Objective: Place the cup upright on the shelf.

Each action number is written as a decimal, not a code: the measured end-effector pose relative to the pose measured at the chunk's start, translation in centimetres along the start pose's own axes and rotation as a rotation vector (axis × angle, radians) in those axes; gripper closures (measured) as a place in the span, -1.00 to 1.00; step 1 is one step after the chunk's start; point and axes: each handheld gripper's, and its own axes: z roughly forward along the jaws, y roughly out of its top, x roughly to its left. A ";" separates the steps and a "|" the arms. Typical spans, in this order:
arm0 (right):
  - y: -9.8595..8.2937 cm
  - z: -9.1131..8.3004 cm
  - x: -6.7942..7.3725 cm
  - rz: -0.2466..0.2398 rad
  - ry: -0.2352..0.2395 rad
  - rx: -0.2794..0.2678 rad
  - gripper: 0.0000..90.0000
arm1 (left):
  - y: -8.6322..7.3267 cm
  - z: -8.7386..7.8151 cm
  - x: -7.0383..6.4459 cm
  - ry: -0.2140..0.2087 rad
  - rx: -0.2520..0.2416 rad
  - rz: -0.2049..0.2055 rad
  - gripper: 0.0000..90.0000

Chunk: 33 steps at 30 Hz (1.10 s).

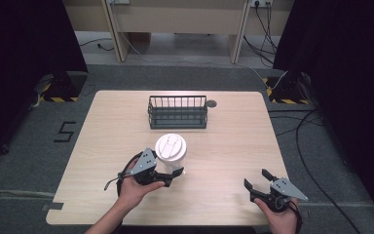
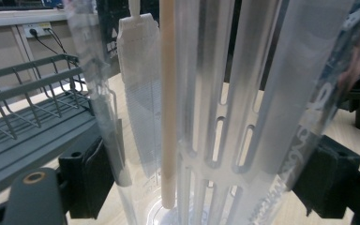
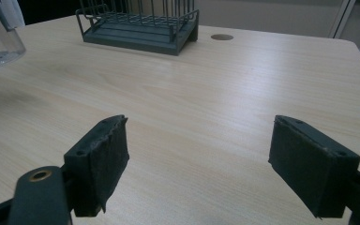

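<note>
Fingers (image 2: 91, 176) of the left gripper (image 1: 168, 178) sit on either side of a clear plastic cup (image 1: 171, 158), their black pads pressed against its lower wall, so the cup is pinched between them. In the left gripper view the cup's transparent body stands between the two pads, and through it show a pale straight stick (image 2: 168, 103) standing upright inside and a white ribbed insert with slots (image 2: 211, 140). The cup carries a white lid (image 1: 170, 145) and stands upright on the bench (image 1: 224, 161), on the near side of the grey wire basket (image 1: 177, 112) and apart from it. The person's left hand (image 1: 135, 187) grips the gripper from below the cup.

The right gripper (image 1: 258, 179) is well to the right of the cup, near the front edge of the bench, held in the person's right hand (image 1: 280, 214). Its fingers (image 3: 101, 164) are spread wide with only bare wood between them, touching nothing. In the right gripper view the cup's base is far off at the upper left, and the basket sits beyond, with a small round hole (image 3: 221, 37) in the bench just to the basket's right.
</note>
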 end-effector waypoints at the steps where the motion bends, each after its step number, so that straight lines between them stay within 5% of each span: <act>1: 0.0 0.0 0.0 -0.001 0.001 0.000 -0.54 | 0.0 0.0 0.1 0.002 -0.001 -0.002 -0.61; 33: 0.0 0.0 0.0 -0.001 0.001 -0.001 -0.54 | 2.5 1.3 3.5 0.076 -0.014 -0.001 -0.61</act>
